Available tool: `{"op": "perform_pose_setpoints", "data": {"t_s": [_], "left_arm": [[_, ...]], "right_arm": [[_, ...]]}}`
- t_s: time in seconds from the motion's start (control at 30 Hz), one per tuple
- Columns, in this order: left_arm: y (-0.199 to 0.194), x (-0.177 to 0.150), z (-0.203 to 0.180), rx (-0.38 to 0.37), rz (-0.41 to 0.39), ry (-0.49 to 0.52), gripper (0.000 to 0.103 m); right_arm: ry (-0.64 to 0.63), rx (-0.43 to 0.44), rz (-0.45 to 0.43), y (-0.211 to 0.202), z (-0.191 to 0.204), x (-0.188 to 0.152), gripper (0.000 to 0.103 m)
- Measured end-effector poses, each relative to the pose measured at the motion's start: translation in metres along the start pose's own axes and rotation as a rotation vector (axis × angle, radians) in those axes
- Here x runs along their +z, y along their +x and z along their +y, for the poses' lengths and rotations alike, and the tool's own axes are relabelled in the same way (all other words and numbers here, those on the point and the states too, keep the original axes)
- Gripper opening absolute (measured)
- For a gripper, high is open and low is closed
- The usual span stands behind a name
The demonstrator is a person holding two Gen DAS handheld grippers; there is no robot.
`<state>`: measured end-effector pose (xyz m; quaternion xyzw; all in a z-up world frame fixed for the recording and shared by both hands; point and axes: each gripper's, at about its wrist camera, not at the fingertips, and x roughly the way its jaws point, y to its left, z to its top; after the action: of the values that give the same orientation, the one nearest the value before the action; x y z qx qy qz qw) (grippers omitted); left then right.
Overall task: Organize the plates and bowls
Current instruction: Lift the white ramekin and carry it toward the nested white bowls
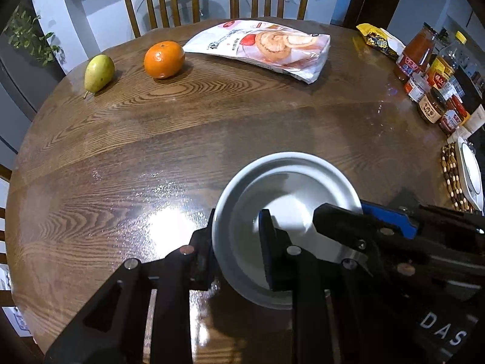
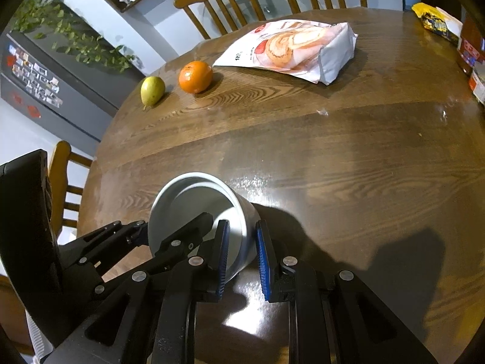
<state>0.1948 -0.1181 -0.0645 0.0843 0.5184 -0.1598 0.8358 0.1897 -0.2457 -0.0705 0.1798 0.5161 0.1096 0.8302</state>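
A white bowl (image 1: 288, 194) stands on the round wooden table (image 1: 182, 139), near its front. My left gripper (image 1: 238, 242) is shut on the bowl's near-left rim, one finger outside and one inside. My right gripper (image 2: 241, 250) is shut on the bowl's right rim (image 2: 242, 230), its blue pads (image 2: 262, 251) either side of the wall. The right gripper also shows in the left wrist view (image 1: 363, 230), on the bowl's right edge. A white plate (image 1: 471, 176) lies on a beaded mat (image 1: 451, 176) at the table's right edge.
A pear (image 1: 98, 72) and an orange (image 1: 163, 59) sit at the far left. A snack bag (image 1: 263, 47) lies at the back. Jars and bottles (image 1: 430, 75) crowd the right edge. A yellow packet (image 1: 379, 41) lies beside them. Wooden chairs (image 1: 163, 3) stand behind the table.
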Motion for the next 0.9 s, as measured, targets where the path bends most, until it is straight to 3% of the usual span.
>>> {"op": "perform_pose_setpoints", "data": {"t_s": [0.9], "left_arm": [[-0.088, -0.054, -0.033, 0.054, -0.155, 0.059, 0.023]], "right_arm": [[-0.015, 0.044, -0.131, -0.083, 0.019, -0.068, 0.02]]}}
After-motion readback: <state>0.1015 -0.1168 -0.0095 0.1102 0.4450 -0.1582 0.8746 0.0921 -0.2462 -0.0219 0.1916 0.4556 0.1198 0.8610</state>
